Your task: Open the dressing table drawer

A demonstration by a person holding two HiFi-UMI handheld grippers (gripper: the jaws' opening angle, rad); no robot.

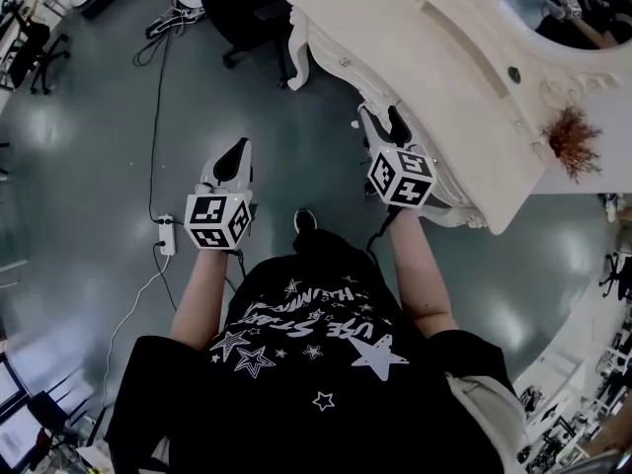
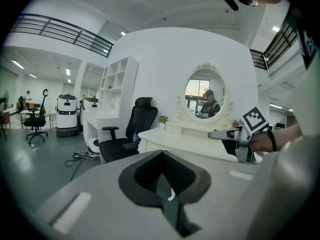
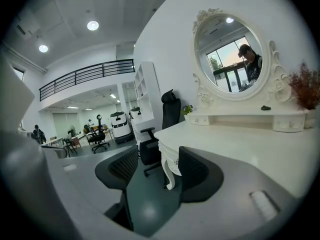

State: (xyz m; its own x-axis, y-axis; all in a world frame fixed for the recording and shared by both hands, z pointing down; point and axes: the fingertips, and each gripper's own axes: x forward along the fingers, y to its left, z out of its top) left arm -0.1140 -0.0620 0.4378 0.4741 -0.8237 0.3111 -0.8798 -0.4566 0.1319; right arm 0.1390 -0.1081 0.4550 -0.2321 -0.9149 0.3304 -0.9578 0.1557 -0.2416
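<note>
Dark pads on the left gripper (image 2: 162, 173) are pressed together: fingers (image 2: 142, 176) shut with only a seam between them, nothing held. In the head view it (image 1: 240, 150) hangs over bare grey floor (image 1: 89, 146), well apart from the table.

Right gripper (image 3: 150, 168): fingers (image 3: 199, 171) wide apart and empty. Through the gap you see floor and the carved front corner leg (image 3: 170, 170) of the cream dressing table (image 3: 240, 146). The leg is farther off, not between the pads. The tabletop edge runs just beside the right-hand pad.

Head view: the right gripper (image 1: 383, 118) has both fingertips at the table's front edge, pointing along the carved apron (image 1: 336, 62) under the dressing table (image 1: 425, 57) top. Can't tell whether they touch it.

Drawer: its front can't be made out, since the apron is mostly tucked under the top's overhang. It would be on that front face, next to the right fingers and far from the left ones.

Person in a black star-print shirt (image 1: 306, 354) stands facing the table corner. A white power strip (image 1: 166, 235) lies on the floor to the left.

Farther out:
- an oval mirror (image 3: 227, 54) on the table's back
- a dried reddish plant (image 1: 571, 138) at its right end
- a black office chair (image 1: 247, 8) beyond the table's far corner
</note>
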